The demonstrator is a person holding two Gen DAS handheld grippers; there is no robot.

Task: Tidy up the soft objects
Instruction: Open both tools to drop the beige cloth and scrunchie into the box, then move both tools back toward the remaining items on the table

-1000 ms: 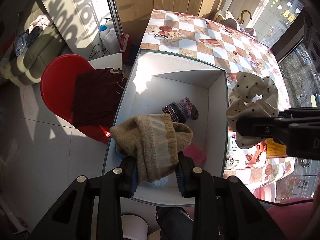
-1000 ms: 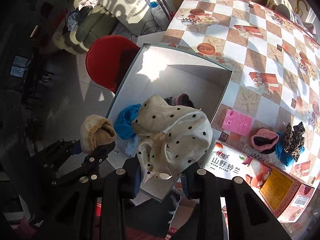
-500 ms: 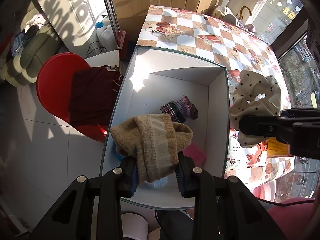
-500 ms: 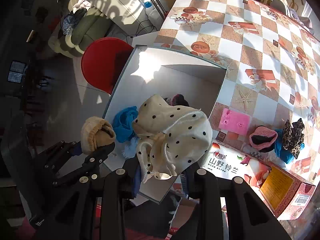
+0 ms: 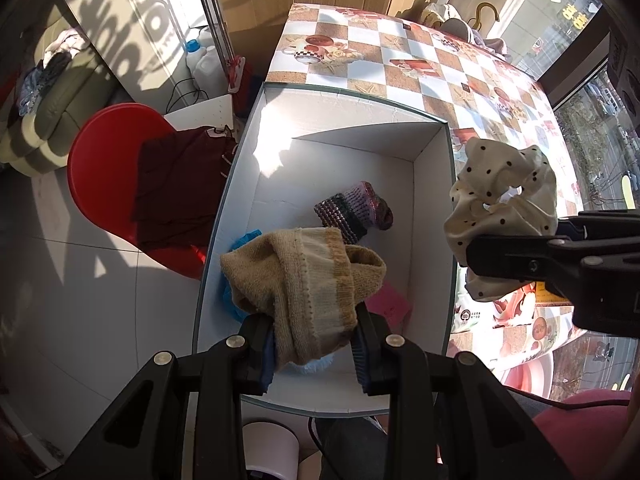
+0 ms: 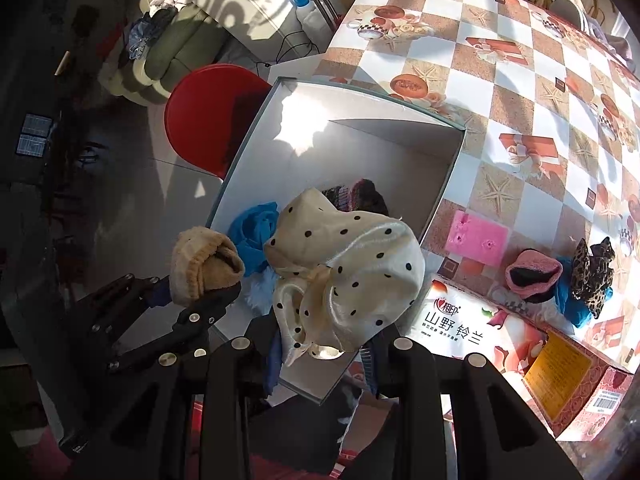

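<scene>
My left hand-held gripper (image 5: 314, 344) grips the sock (image 5: 304, 276), my right (image 6: 320, 356) the scrunchie (image 6: 348, 276); I should lower both inside the box (image 5: 432, 216) before releasing.

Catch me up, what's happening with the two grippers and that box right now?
The left gripper is clamped on a tan knitted sock, held above the open white cardboard box. The right gripper holds a cream polka-dot fabric scrunchie over the box's right edge. A dark striped knit sock, a blue cloth and a pink item already lie inside. More soft pieces wait on the checkered tablecloth.
</scene>
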